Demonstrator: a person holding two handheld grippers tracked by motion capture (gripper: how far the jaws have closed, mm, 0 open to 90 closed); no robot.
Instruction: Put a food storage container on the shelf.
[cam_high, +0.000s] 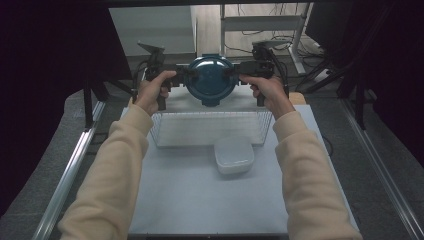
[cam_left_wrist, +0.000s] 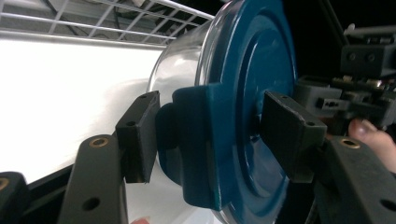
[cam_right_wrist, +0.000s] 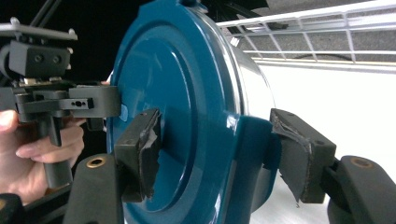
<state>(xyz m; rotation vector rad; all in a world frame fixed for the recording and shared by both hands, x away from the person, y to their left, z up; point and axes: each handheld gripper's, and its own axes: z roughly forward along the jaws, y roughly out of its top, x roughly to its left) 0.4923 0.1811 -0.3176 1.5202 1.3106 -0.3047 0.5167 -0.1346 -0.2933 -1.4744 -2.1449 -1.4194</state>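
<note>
The desk (cam_high: 200, 200) carries a wire basket (cam_high: 210, 127) below both hand-held grippers. Between them hangs the round container with blue lid (cam_high: 210, 78), above the basket. It looks rigid and smooth, likely slippery, with a clear body that may be fragile. The left hand-held gripper (cam_left_wrist: 205, 135) and the right hand-held gripper (cam_right_wrist: 217, 154) each clench a lid clip, the firmest place to hold.
</note>
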